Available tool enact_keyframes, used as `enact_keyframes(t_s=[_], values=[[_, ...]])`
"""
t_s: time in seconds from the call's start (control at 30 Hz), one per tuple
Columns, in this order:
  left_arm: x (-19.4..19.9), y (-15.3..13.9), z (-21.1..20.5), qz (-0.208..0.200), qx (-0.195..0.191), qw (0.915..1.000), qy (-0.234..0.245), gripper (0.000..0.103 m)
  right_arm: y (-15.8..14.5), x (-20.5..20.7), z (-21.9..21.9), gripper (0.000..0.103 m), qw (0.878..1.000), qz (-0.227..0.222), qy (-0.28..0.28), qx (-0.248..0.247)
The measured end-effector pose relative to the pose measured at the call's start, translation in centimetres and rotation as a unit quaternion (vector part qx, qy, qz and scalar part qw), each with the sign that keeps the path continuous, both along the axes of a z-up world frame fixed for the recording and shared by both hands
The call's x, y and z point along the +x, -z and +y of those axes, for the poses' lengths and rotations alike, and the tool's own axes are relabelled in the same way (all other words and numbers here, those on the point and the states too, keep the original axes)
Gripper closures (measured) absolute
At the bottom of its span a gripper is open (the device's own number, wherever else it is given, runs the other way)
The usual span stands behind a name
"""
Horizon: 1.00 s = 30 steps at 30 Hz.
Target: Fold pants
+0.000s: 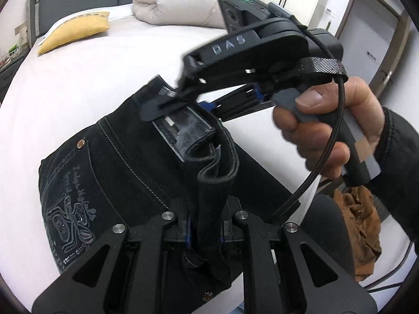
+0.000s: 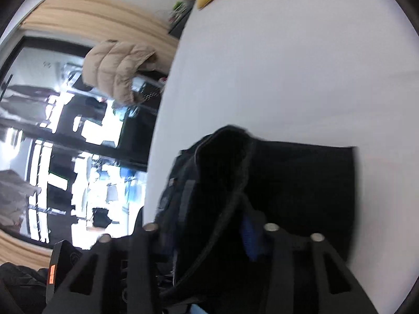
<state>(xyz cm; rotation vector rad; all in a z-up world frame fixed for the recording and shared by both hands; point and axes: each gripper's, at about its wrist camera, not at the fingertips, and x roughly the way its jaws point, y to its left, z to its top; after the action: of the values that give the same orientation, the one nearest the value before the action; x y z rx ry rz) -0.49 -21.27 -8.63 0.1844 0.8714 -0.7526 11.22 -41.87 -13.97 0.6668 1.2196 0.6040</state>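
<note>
Black jeans (image 1: 125, 167) with an embroidered back pocket lie on the white bed (image 1: 78, 78). My left gripper (image 1: 207, 233) is shut on a bunched strip of the jeans near the waistband. My right gripper (image 1: 167, 104) shows in the left wrist view, held by a hand, shut on the waistband edge just above. In the blurred right wrist view the jeans (image 2: 288, 183) fill the lower middle and my right gripper (image 2: 209, 235) is shut on a raised fold of them.
A yellow pillow (image 1: 76, 30) and a rolled cream duvet (image 1: 178, 0) lie at the far end of the bed. Brown clothes (image 1: 358, 225) sit off the bed's right side. A tan puffer jacket (image 2: 117, 68) hangs by a window.
</note>
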Motion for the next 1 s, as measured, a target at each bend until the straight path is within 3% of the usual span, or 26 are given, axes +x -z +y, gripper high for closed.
enact_keyframes(t_s=[0.13,0.27,0.63,0.73,0.8,0.9,1.0], values=[[0.3,0.7,-3.0,-0.003,0.012,0.9998,0.014,0.091,0.4,-0.2,-2.1,0.082,1.000,-0.003,0.010,-0.024],[-0.1,1.1,-6.4,-0.012,0.028,0.9991,0.029,0.091,0.2,-0.3,-2.8,0.085,0.999,-0.013,0.008,-0.048],[0.1,3.1,-7.1,-0.011,0.054,0.9970,0.055,0.091,2.9,-2.3,-5.7,0.086,0.998,-0.011,0.050,-0.030],[0.9,4.6,-7.2,0.013,0.059,0.9969,0.049,0.089,4.6,-2.0,-6.2,0.085,0.998,-0.001,0.058,-0.015],[1.0,4.6,-7.1,0.021,0.053,0.9971,0.050,0.084,5.2,-2.1,-6.2,0.085,0.998,0.003,0.058,-0.005],[1.3,3.4,-5.2,0.068,0.018,0.9958,0.059,0.073,4.9,-2.9,-6.8,0.073,0.997,0.006,0.072,0.012],[0.7,2.3,-2.1,0.107,-0.022,0.9920,0.064,0.068,3.2,-4.2,-7.4,0.066,0.996,-0.010,0.088,-0.018]])
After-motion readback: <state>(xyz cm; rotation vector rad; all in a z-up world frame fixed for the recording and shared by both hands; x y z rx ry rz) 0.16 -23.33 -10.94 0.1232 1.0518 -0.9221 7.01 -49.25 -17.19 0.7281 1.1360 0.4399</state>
